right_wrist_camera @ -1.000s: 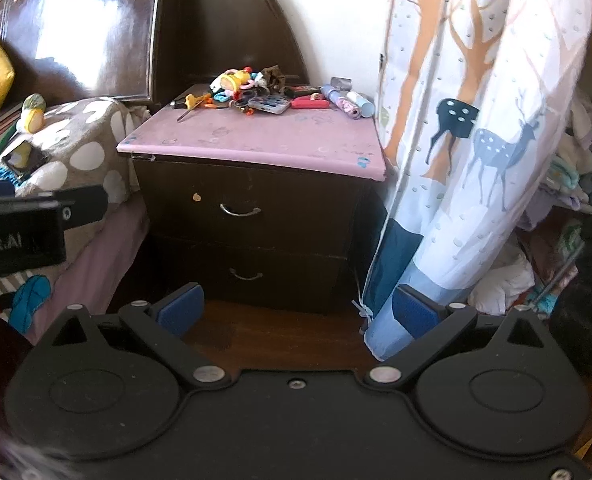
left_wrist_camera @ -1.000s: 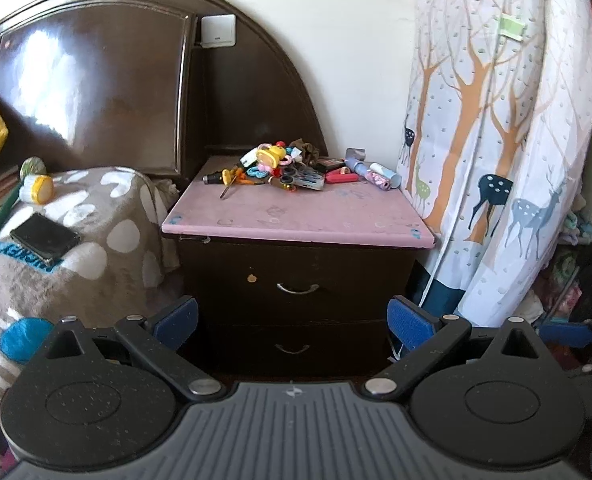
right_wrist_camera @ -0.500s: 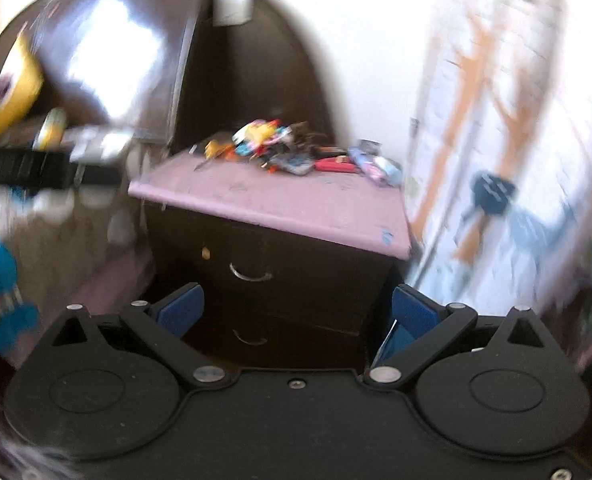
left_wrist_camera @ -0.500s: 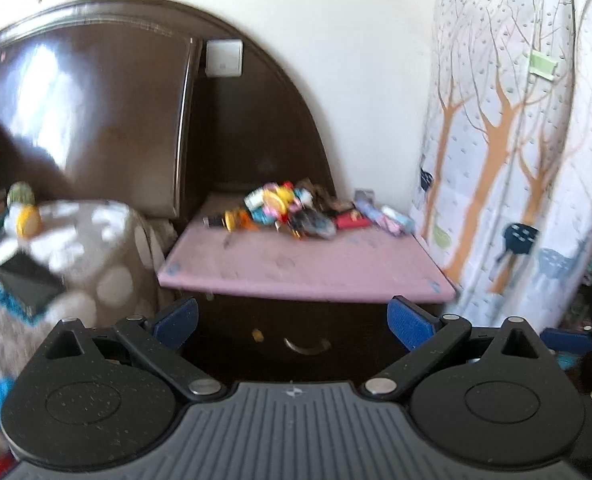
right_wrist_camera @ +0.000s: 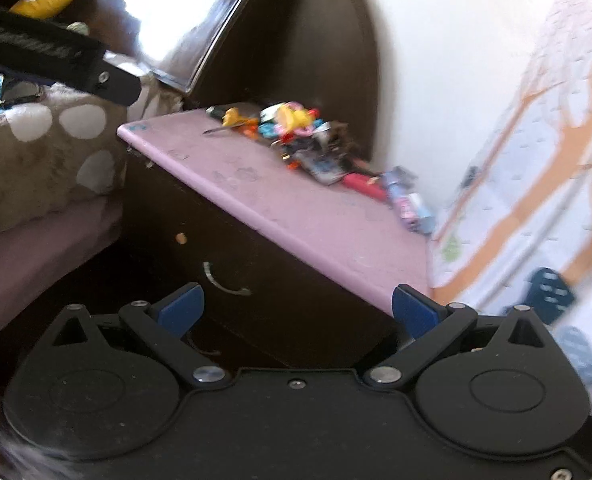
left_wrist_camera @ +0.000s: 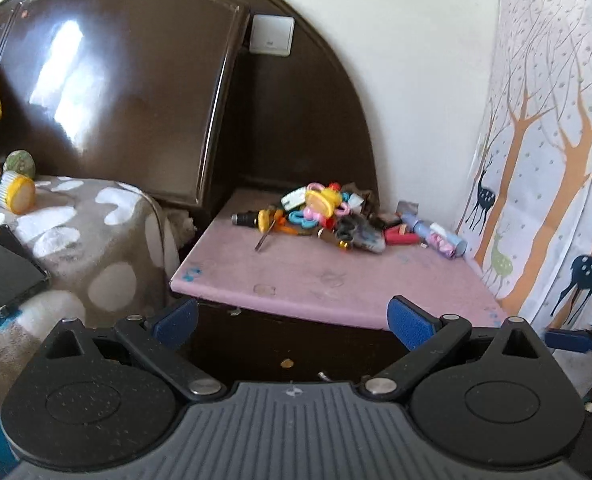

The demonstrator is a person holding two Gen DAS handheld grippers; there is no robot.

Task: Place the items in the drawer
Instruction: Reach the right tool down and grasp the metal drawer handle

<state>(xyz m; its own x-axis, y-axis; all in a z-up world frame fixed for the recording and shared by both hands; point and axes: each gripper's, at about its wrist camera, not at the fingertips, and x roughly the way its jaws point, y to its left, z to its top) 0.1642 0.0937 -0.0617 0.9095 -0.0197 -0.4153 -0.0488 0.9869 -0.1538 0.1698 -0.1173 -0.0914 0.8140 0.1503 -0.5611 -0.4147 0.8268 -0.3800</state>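
Observation:
A dark nightstand with a pink top (left_wrist_camera: 336,280) carries a pile of small items (left_wrist_camera: 328,216) at its back: a screwdriver (left_wrist_camera: 256,222), colourful toys, a red case (left_wrist_camera: 400,236) and a printed tube (left_wrist_camera: 440,236). Its top drawer is closed, and the drawer's curved metal handle (right_wrist_camera: 222,282) shows in the right wrist view. My left gripper (left_wrist_camera: 292,320) is open and empty, in front of the nightstand's front edge. My right gripper (right_wrist_camera: 296,308) is open and empty, tilted, in front of the drawer fronts. The pile also shows there (right_wrist_camera: 296,132).
A bed with a spotted blanket (left_wrist_camera: 76,240) lies left of the nightstand, with a phone (left_wrist_camera: 4,268) and a yellow cup (left_wrist_camera: 16,196) on it. A deer-print curtain (left_wrist_camera: 548,184) hangs at the right. A dark headboard (left_wrist_camera: 116,80) stands behind.
Both grippers have moved closer to the nightstand and higher, so its top fills more of each view. The right gripper has tilted. Both stay open and empty.

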